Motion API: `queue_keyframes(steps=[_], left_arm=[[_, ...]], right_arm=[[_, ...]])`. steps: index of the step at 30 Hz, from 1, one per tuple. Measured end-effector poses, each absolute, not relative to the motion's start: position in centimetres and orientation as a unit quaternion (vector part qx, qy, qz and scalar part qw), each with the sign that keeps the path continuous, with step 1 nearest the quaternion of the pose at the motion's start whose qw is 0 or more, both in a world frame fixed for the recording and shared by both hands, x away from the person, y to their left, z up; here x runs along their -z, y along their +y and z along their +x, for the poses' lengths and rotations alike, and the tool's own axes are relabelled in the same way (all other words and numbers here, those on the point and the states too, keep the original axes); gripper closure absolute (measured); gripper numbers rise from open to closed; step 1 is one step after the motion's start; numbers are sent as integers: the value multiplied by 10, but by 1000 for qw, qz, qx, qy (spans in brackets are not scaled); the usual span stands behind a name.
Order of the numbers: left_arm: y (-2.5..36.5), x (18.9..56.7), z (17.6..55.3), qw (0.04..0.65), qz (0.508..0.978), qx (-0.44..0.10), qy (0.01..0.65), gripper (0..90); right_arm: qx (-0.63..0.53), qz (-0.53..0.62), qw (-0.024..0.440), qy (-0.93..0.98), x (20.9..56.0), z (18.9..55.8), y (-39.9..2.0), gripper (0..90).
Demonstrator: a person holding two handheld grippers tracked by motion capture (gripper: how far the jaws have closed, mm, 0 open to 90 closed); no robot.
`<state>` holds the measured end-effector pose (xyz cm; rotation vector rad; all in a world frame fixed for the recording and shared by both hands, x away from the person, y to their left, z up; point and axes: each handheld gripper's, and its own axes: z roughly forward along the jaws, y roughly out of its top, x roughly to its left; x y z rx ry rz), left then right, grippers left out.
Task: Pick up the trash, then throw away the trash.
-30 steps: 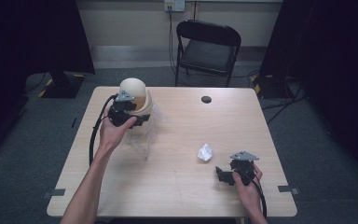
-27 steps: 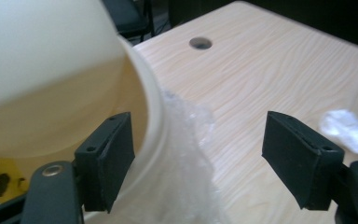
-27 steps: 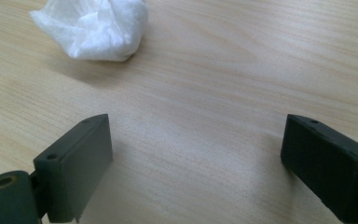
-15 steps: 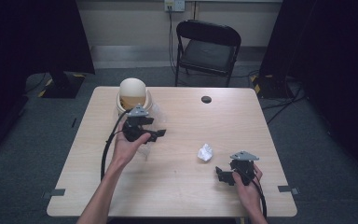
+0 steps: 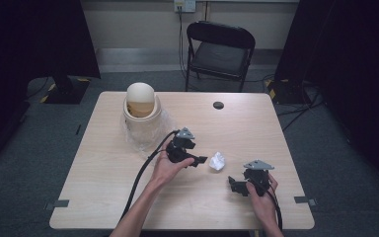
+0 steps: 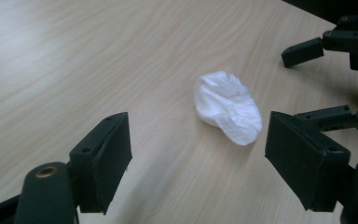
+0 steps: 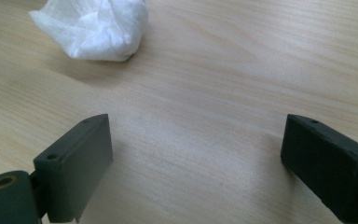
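A crumpled white tissue (image 5: pixel 217 161) lies on the wooden table (image 5: pixel 103 173), right of centre. My left gripper (image 5: pixel 197 159) hovers just left of it, open; its jaws have just been opening a little with nothing between them. In the left gripper view the tissue (image 6: pixel 227 107) sits ahead of the gripper (image 6: pixel 198 135), slightly right of the gap, untouched. My right gripper (image 5: pixel 234 183) rests low near the front right, open and empty, pointing left. From the right gripper view the tissue (image 7: pixel 93 28) lies ahead to the left of the gripper (image 7: pixel 196 135).
A cream bin (image 5: pixel 140 123) with a clear plastic liner and a domed top stands at the back left of the table. A small black disc (image 5: pixel 218 105) lies near the far edge. A folding chair (image 5: pixel 222 49) stands behind the table.
My left hand has moved from the cream bin rightward and toward the front, down to the tissue. The right hand and the tissue have not moved.
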<state>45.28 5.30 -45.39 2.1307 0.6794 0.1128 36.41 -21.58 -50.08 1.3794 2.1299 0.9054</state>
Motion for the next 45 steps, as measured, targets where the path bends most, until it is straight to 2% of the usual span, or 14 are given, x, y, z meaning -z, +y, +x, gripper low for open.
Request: queue_keyframes(steps=[5,20,21,29,33,35,37,41,45], left_arm=[[36,462,452,440,857,-39,266,260],[8,475,456,416,872,-24,258,224],[5,478,457,429,865,-5,259,222],[-11,485,453,399,885,-29,239,232],[-17,490,451,376,897,-54,226,302],[-20,489,449,370,901,-68,215,413],[-22,487,447,357,909,-79,202,451],[-22,486,446,363,906,-84,203,611],[-20,486,447,367,904,-78,205,698]], right_arm=[[-328,499,222,771,501,364,-216,81],[-328,499,222,771,501,364,-216,81],[-328,499,222,771,501,364,-216,81],[-328,499,222,771,501,364,-216,81],[-327,501,222,770,501,364,-216,83],[-327,501,222,770,501,364,-216,83],[-327,498,222,772,501,363,-216,85],[-328,498,222,772,501,363,-216,85],[-328,498,222,771,501,363,-216,85]])
